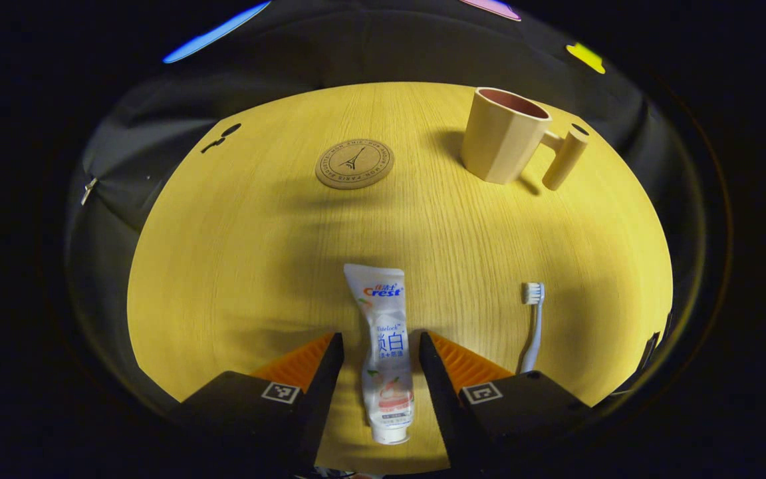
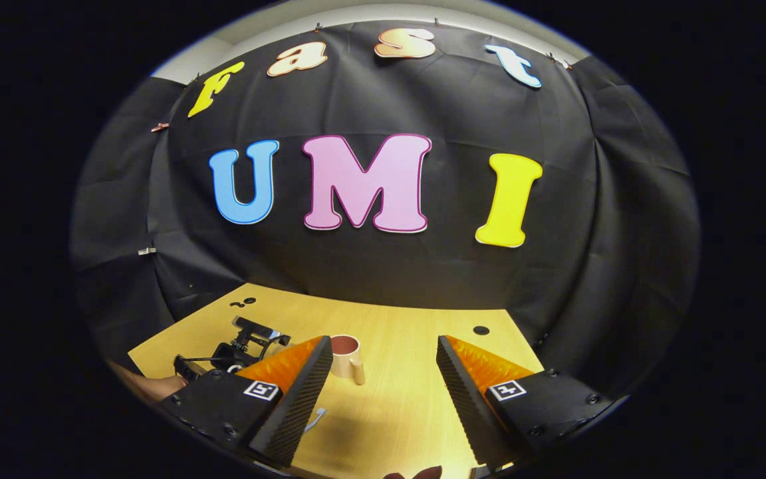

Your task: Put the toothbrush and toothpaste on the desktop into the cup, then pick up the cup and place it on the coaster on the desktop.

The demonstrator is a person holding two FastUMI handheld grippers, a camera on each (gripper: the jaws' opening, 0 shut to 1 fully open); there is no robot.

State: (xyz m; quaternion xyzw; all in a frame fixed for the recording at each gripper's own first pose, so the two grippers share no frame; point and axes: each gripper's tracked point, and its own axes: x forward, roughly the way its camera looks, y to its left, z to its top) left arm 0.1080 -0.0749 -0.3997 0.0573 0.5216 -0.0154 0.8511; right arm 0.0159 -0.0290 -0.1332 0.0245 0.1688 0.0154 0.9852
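The left gripper (image 1: 381,349) is spread wide around the soft, flat toothpaste (image 1: 383,346) at the bottom middle. The right gripper (image 2: 383,369) is spread too. The round cup (image 1: 505,135) stands upper right.

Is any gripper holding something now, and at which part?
Nothing is held. The left gripper is open around the toothpaste tube, fingers apart from it. The right gripper is open, empty.

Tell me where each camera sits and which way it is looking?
Left gripper view: rides on the left gripper, looks down at the desktop; its open fingers straddle the toothpaste, toothbrush beside, coaster beyond.
Right gripper view: rides on the right gripper, held higher, faces the booth's wall; its fingers are open.
Both share the cup and desktop.
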